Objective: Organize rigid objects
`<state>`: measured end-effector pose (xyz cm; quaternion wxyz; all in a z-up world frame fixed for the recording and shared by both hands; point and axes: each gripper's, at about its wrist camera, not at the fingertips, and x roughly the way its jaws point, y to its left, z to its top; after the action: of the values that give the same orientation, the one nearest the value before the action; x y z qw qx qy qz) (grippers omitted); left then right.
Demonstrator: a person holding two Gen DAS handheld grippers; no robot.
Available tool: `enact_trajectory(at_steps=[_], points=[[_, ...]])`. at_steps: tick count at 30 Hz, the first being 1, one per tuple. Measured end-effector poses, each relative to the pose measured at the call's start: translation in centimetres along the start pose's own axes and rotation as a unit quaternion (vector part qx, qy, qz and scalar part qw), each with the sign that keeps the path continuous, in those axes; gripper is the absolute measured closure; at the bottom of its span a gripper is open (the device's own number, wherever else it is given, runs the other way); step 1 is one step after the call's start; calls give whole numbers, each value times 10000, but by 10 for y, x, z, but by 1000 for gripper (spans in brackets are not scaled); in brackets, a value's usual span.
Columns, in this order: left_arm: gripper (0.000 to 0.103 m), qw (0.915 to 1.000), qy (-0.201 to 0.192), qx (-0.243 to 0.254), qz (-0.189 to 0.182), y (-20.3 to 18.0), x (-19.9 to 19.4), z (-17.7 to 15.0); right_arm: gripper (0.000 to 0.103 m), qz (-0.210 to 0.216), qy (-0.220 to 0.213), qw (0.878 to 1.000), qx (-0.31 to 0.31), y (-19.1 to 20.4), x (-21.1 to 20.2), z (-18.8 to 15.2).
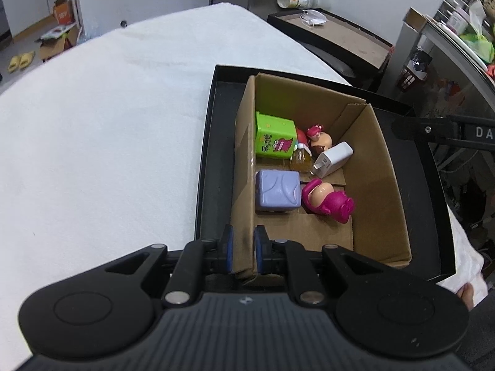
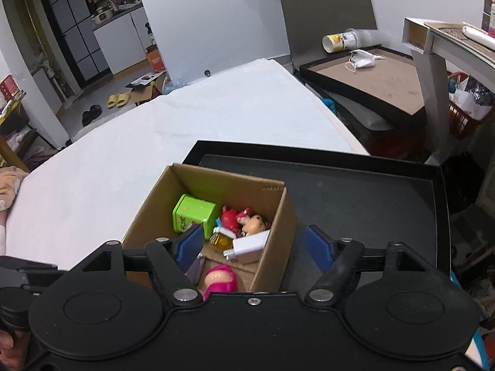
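Cardboard box (image 1: 371,167) stands in a black tray (image 1: 210,142) on the white worktop (image 1: 108,123). Left tongs (image 1: 243,252) pinch its near wall. Right tongs (image 2: 252,247) stand wide, holding nothing, above the toys and white charger (image 1: 332,159) inside.

Matt brown cardboard box (image 1: 365,160), glossy plastic toys (image 1: 328,199)
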<state>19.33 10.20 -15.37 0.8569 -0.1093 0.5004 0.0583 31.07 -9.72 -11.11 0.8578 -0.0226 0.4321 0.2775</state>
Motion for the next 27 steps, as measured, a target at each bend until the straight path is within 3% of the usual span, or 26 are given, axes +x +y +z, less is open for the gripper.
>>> enact_trajectory(at_steps=[5,11,17,20,24,27], points=[[89,9998,-33,123,156,-5,-8,3,21,21,1,9999,121,4,-13,-3],[85,9994,129,326,43,-17,-22,5,13,-1,12,9992,408,1,-35,-20],[62,9982,-49,591,-55,-36,-47,2,10,-213,-43,9985,508,-1,-59,-34],[54,9974,-201,689,-4,-45,-62,1,0,-265,-87,9977,610,-2,-72,-40],[36,9965,-393,738,-14,-53,-82,-3,0,-320,-140,9967,729,1,-90,-49],[31,9955,-506,797,-84,-58,-96,-7,0,-325,-199,9959,816,2,-101,-53]])
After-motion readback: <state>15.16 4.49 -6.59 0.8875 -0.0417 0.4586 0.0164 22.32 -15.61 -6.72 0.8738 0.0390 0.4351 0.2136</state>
